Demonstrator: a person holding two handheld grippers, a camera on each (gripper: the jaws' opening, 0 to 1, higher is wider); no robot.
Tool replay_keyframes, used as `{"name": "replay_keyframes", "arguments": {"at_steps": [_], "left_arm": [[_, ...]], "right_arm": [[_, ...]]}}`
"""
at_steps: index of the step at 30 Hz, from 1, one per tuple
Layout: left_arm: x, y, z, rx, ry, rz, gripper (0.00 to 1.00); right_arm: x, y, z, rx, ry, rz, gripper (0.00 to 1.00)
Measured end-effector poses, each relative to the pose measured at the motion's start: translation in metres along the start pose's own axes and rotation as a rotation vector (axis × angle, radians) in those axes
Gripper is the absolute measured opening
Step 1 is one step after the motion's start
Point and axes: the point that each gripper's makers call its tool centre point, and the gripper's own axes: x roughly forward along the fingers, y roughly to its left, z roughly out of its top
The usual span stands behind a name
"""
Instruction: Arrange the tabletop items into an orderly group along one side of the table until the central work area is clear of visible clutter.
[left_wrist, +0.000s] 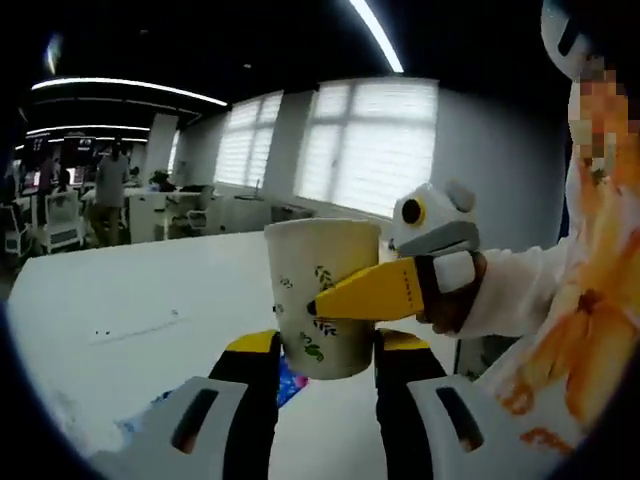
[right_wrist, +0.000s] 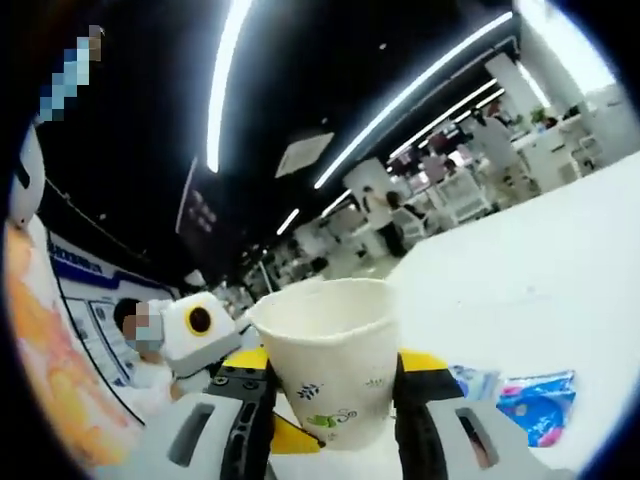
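Paper cup (left_wrist: 322, 297) held up off the table (left_wrist: 130, 310), caught between both my tongs at once. In the left gripper view my left tongs (left_wrist: 325, 350) sit either side of the cup's lower body, black pads with yellow tips pressed against the wall; the right tongs come in from the right, a yellow jaw laid across the cup's front.

In the right gripper view my right tongs (right_wrist: 330, 375) bracket the same cup (right_wrist: 328, 360) about mid-height, rim toward the ceiling, leaf print low on the side. Both pairs look closed on it. My guess: a hand-over, one pair steadying while the other takes a better hold, since thin paper would crush under one hard squeeze.

Cup reads upright, or close to it; I cannot tell whether anything is inside.

Below, blue and pink packets (right_wrist: 535, 392) lie flat on the white table (right_wrist: 560, 270), well apart from the cup, apparently not yet grouped.

Risk I'd watch: two grips pulling against each other could buckle the wall.
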Motion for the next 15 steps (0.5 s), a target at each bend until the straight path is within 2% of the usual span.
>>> {"name": "replay_keyframes", "arguments": {"at_steps": [4, 6, 8, 12, 15], "left_arm": [[-0.017, 0.013, 0.007, -0.03, -0.027, 0.044, 0.45], [-0.029, 0.018, 0.019, -0.029, -0.053, 0.056, 0.42], [-0.038, 0.019, 0.038, -0.017, -0.108, 0.063, 0.41], [-0.04, 0.007, 0.059, 0.03, -0.098, 0.05, 0.39], [-0.028, -0.013, 0.067, 0.045, -0.064, -0.01, 0.42]], "right_arm": [[-0.006, -0.011, 0.009, -0.048, -0.032, -0.051, 0.44], [-0.008, -0.017, 0.01, -0.101, -0.031, -0.084, 0.44], [-0.01, -0.02, 0.007, -0.183, -0.009, -0.11, 0.44], [-0.007, -0.021, -0.008, -0.368, 0.062, -0.149, 0.44], [-0.002, -0.017, -0.014, -0.441, 0.084, -0.154, 0.44]]}}
